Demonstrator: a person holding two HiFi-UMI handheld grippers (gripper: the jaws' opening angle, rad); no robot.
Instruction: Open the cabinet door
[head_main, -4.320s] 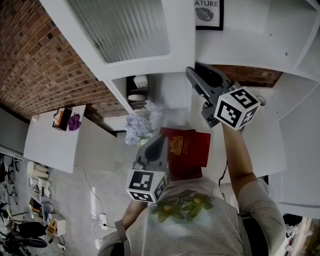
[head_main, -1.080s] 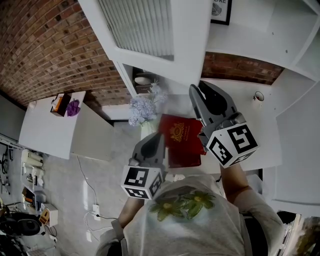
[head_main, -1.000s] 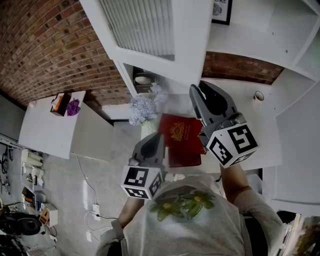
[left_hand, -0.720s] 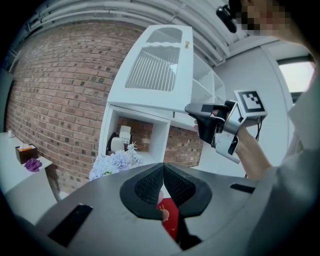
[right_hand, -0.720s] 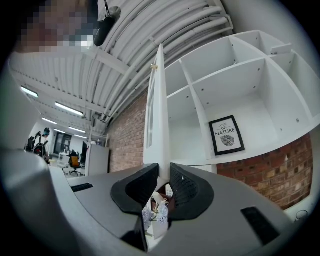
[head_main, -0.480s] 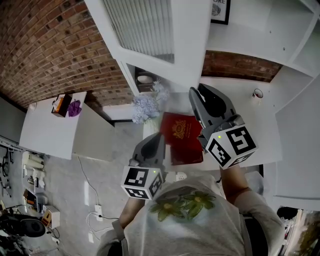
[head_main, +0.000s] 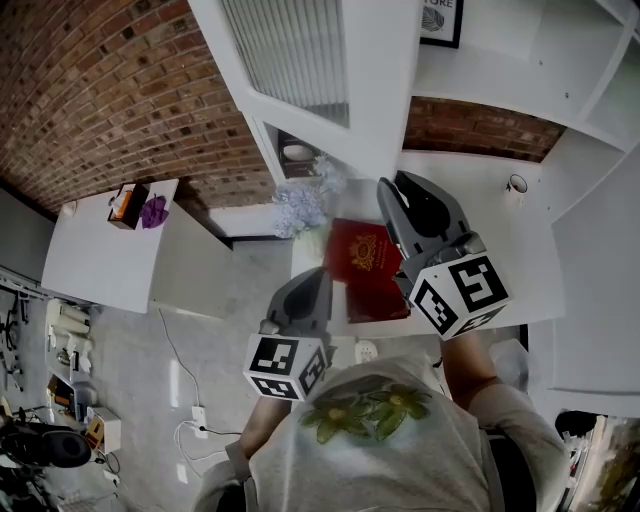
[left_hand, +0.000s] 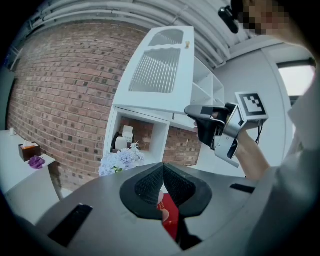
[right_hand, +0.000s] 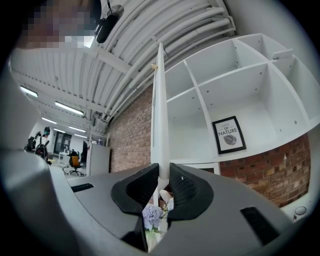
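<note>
Your right tongs (right_hand: 161, 182), jaws just closing, pinch the open cabinet door (right_hand: 159, 115) by its edge, long axis upright; left tongs (left_hand: 163, 167) pressed together, empty.

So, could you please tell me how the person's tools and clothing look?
The left tool and right tool are grey, tapered, with black textured pads and a white cube of black square markers. The pale shirt has a flower print. The right tool's jaws have just been closing around the door edge.
</note>
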